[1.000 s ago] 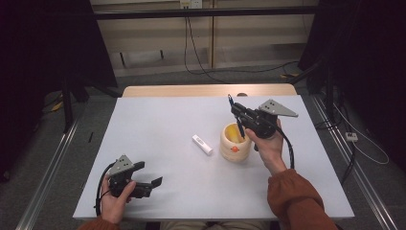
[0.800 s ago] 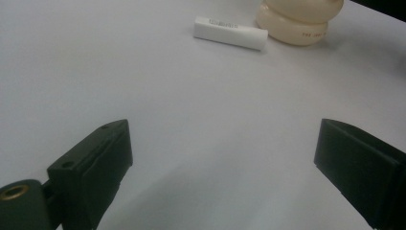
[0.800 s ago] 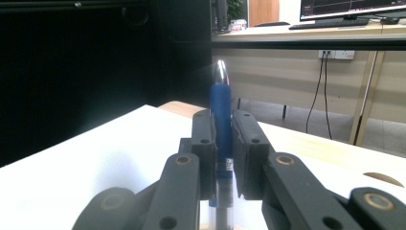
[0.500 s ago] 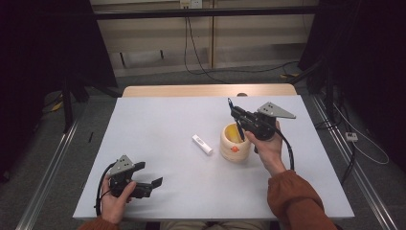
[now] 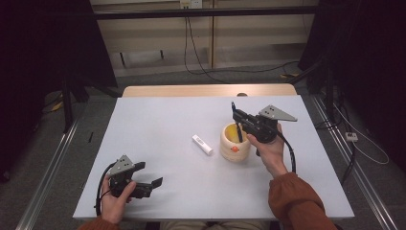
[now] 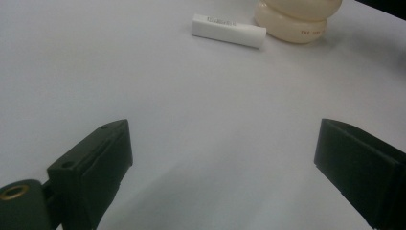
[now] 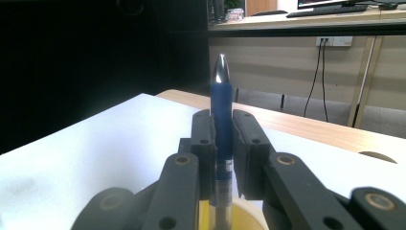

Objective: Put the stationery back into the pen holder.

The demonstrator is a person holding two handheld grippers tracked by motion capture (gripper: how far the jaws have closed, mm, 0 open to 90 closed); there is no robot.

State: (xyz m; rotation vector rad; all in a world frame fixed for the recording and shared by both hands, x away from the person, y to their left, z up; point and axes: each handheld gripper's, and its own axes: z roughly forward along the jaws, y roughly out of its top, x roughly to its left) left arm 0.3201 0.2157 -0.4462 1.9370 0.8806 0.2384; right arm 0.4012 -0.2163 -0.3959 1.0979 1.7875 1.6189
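Above the cream holder [image 5: 235, 143], right of worktop [image 5: 158, 129] centre, the right tongs [image 7: 222, 129] are clamping an upright blue pen [image 7: 221, 103], placing it. Next: loosening the grip squarely over the opening. Left tongs [image 6: 222, 153], gaping empty, are resting at 7 o'clock.

Small dark print runs along the white tube [image 6: 229, 30] near the top middle of the left gripper view, too fine to read. On the lower ring of the cream holder [image 6: 294, 21], at the top right of that view, a short line of reddish capitals seems to begin "THE"; the rest is too blurred.
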